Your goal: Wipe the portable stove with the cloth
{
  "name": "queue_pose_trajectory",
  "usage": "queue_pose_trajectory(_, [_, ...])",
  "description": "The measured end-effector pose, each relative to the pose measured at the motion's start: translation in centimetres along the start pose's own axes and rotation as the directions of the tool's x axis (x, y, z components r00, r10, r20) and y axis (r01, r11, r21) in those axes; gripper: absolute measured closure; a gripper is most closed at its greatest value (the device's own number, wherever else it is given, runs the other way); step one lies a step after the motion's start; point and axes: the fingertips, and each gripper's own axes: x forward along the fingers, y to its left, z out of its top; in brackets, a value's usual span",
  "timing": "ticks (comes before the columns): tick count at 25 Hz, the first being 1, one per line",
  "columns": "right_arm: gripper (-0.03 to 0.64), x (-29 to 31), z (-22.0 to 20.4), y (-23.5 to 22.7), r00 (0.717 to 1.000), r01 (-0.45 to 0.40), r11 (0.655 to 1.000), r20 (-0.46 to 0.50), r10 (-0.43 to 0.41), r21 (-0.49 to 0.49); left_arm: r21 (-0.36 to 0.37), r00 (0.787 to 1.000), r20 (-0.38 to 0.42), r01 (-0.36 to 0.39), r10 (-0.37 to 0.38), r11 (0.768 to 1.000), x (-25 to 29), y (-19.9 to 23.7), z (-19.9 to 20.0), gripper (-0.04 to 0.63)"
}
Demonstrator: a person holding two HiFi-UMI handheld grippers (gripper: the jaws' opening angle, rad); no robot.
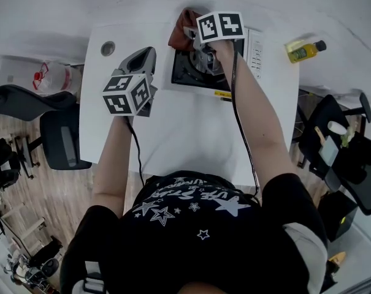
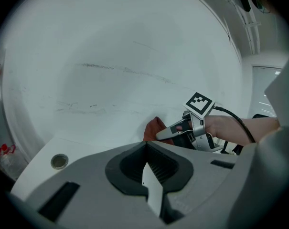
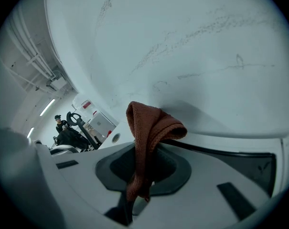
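Right gripper: pinched tight on a fold of the cloth. The person's arm is stretched out to 12 o'clock so the jaws sit over the stove's far side, which looks like a reach made for wiping.
Left gripper: jaws pressed together with nothing between them. It hangs above bare tabletop at the stove's 9 o'clock, I'd guess parked there to stay clear of the wiping arm.
Table: a white top. The person stands at its 6 o'clock edge, and the work is pushed to the far end against the wall.
Portable stove: a black cooking top in a pale case, sitting flat at the table's 12 o'clock with its control strip on the 3 o'clock side. It is square to the person, so every edge is within reach.
Cloth: rust-brown knit, bunched and standing up past the jaw tips, at the stove's 11 o'clock corner. The free bulk is left loose beyond the grip so that cloth, not jaw, meets the surface. Whether it is pressing on the stove at this instant I can't tell.
Oil bottle: yellow liquid and a dark cap, lying at the table's 2 o'clock edge, well apart from the stove. I can't tell whether it rests on the table.
Cable hole: a small round grommet at the table's 10 o'clock corner, unused.
Stage: my judgement is that wiping is under way at the far corner, with most of the top left to cover.
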Motion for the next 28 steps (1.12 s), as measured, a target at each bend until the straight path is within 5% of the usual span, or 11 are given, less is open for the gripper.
queue_pose_trajectory(28, [0.557,-9.4,-3.5,-8.4,0.992,0.108,0.982,0.051,-0.117,0.157,0.018,0.991,-0.04,0.127,-0.126,0.992,2.4,-7.6,-0.6,0.588])
